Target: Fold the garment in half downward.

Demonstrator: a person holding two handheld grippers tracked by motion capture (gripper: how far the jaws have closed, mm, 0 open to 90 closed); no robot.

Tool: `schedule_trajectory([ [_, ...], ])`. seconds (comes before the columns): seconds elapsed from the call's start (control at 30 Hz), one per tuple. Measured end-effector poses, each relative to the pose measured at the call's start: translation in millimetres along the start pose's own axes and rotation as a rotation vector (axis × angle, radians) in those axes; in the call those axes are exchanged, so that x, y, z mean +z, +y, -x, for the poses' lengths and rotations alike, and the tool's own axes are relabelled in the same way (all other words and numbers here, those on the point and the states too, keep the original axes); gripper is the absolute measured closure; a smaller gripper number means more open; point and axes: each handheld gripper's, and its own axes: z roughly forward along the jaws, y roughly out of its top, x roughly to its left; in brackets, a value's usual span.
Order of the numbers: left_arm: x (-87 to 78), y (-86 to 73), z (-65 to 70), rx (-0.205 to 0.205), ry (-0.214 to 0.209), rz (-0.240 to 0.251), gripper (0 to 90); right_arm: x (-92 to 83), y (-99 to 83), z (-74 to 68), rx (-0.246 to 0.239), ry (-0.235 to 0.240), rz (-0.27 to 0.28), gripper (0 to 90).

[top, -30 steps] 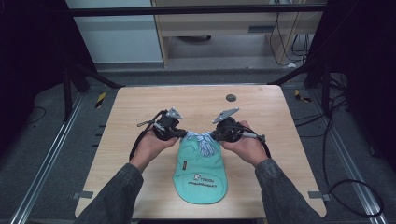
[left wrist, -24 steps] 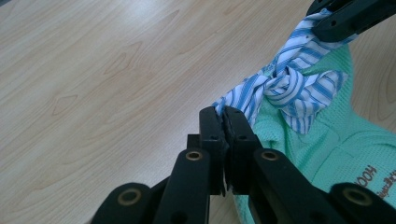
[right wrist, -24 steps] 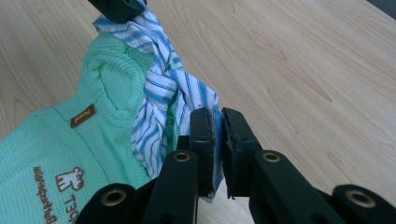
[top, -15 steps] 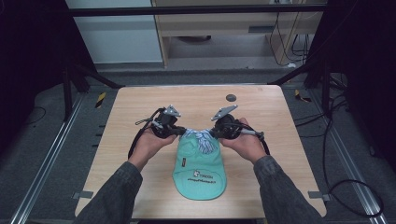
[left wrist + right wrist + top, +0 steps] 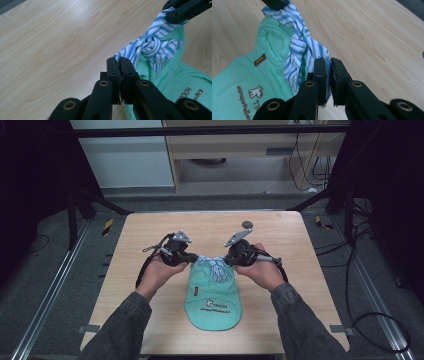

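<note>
A mint-green garment (image 5: 212,295) lies flat near the front edge of the wooden surface (image 5: 150,230). Beyond it, the left gripper (image 5: 192,257) and right gripper (image 5: 226,258) each clamp an end of its knotted blue-striped tie (image 5: 212,266).

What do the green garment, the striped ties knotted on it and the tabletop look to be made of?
Green garment: a soft waffle-textured knit, matte, judging by its small grid of dimples; likely cotton.
Striped ties: thin woven cloth in blue and white, which creases sharply at the knot.
Tabletop: pale wood or wood-look laminate, smooth with a slight sheen; the grain shows, but which of the two is unclear.
</note>
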Motion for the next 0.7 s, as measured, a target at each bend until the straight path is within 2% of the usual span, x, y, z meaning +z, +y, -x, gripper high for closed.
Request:
schedule_trajectory([
  [0.1,0.0,1.6,-2.3,-0.012,-0.011,0.016,87.4,-0.5,1.5,0.7,-0.006,-0.007,-0.003,83.6],
  [0.23,0.4,2.3,-2.5,-0.009,-0.013,0.019,87.5,-1.8,2.6,3.6,-0.002,-0.007,-0.007,83.7],
  [0.43,-3.9,14.2,-5.4,0.013,0.002,0.026,87.4,-4.4,8.8,8.5,-0.021,-0.03,-0.002,83.6],
  [0.6,-4.6,13.8,-4.8,0.033,-0.002,0.017,87.5,-3.7,9.3,10.5,-0.027,-0.032,-0.007,83.6],
  [0.7,-4.6,14.0,-5.1,0.031,0.002,0.021,87.4,-2.8,10.5,11.4,-0.032,-0.035,-0.007,83.6],
])
